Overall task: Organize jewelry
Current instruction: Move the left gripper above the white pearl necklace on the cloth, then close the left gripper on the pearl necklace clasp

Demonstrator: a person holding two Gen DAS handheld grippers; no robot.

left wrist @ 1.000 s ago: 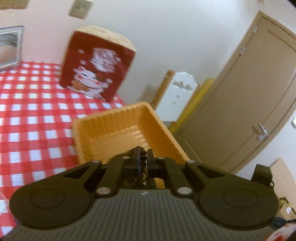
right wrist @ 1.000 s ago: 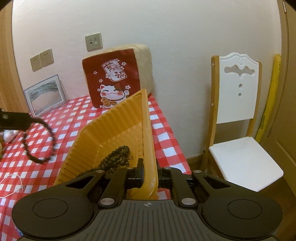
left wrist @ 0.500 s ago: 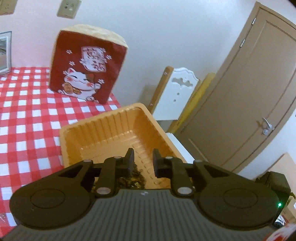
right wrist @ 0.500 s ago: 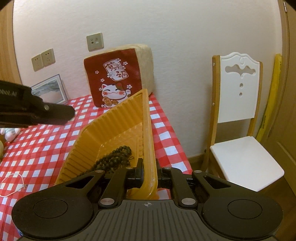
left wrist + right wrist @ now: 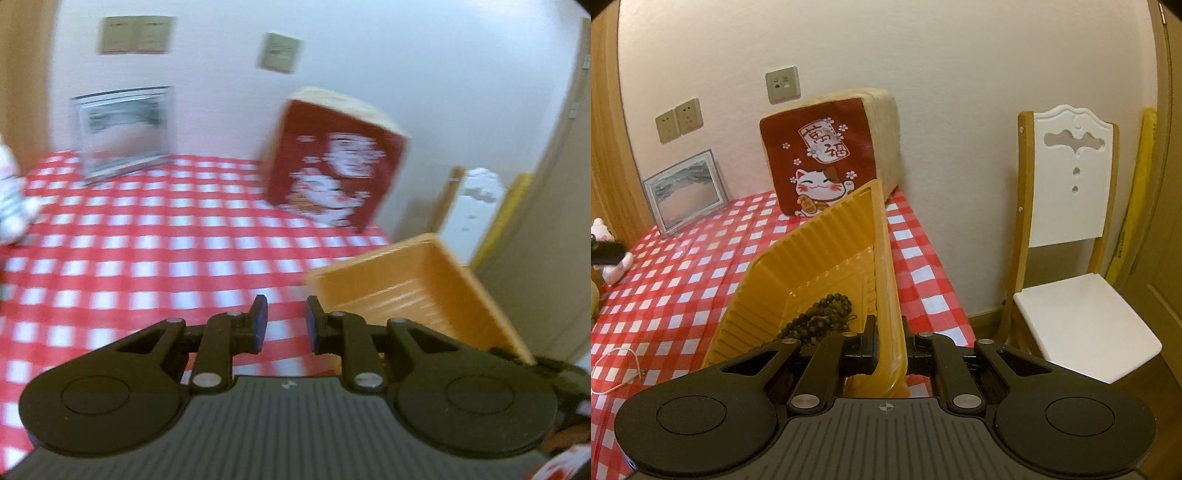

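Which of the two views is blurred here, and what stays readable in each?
Left wrist view: motion-smeared; checked tablecloth and cat cushion streak, though the left tongs stay crisp. Right wrist view: sharp; beads in the orange tray read clearly; fisheye bends the chair.

On the table point(image 5: 683, 280) the tray point(image 5: 820, 251) sits at the right edge with beads point(image 5: 820, 314) inside, a cushion point(image 5: 827, 158) behind it against the wall, a frame point(image 5: 683, 190) left of the cushion, a chair point(image 5: 1071, 236) right of the table.
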